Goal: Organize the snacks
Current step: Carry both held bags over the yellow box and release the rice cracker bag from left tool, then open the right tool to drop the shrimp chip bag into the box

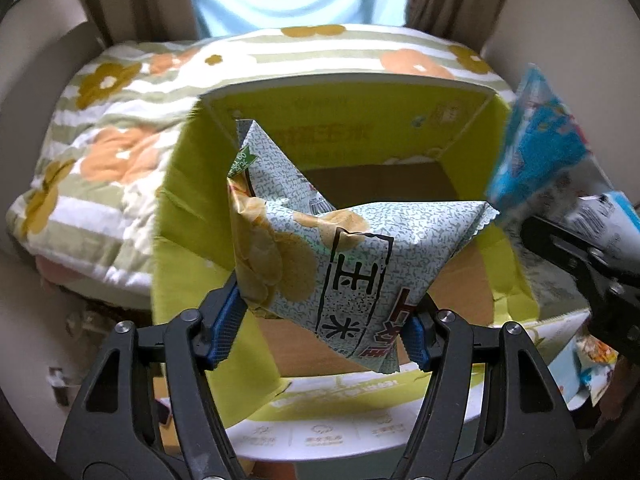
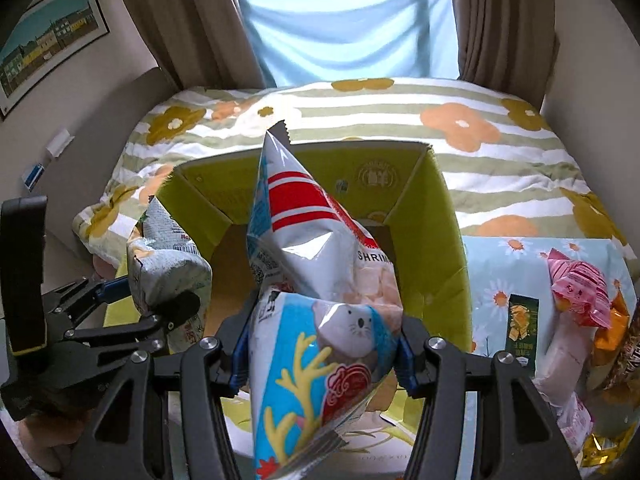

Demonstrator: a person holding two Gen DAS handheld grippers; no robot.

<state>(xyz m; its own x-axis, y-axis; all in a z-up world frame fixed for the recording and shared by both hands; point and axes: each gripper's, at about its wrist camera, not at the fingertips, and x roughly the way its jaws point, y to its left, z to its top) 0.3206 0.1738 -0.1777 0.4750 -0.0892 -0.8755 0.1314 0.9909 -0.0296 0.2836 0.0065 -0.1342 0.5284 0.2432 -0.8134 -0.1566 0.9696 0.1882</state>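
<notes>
My left gripper [image 1: 324, 320] is shut on a pale green speckled chip bag [image 1: 320, 240] and holds it over the open yellow-green cardboard box [image 1: 188, 208]. My right gripper [image 2: 320, 348] is shut on a blue, white and red shrimp snack bag [image 2: 320, 320], held above the same box [image 2: 444, 248]. In the right wrist view the left gripper [image 2: 120, 304] with its chip bag [image 2: 168, 264] is at the box's left side. In the left wrist view the shrimp bag [image 1: 544, 148] and right gripper [image 1: 592, 264] are at the right edge.
The box stands by a bed with a striped floral quilt [image 2: 500, 160]. Right of the box, a daisy-print cloth [image 2: 492, 264] holds several snacks: a pink bag [image 2: 580, 292], a dark green packet [image 2: 520, 328] and orange and gold packs. Curtains and a window are behind.
</notes>
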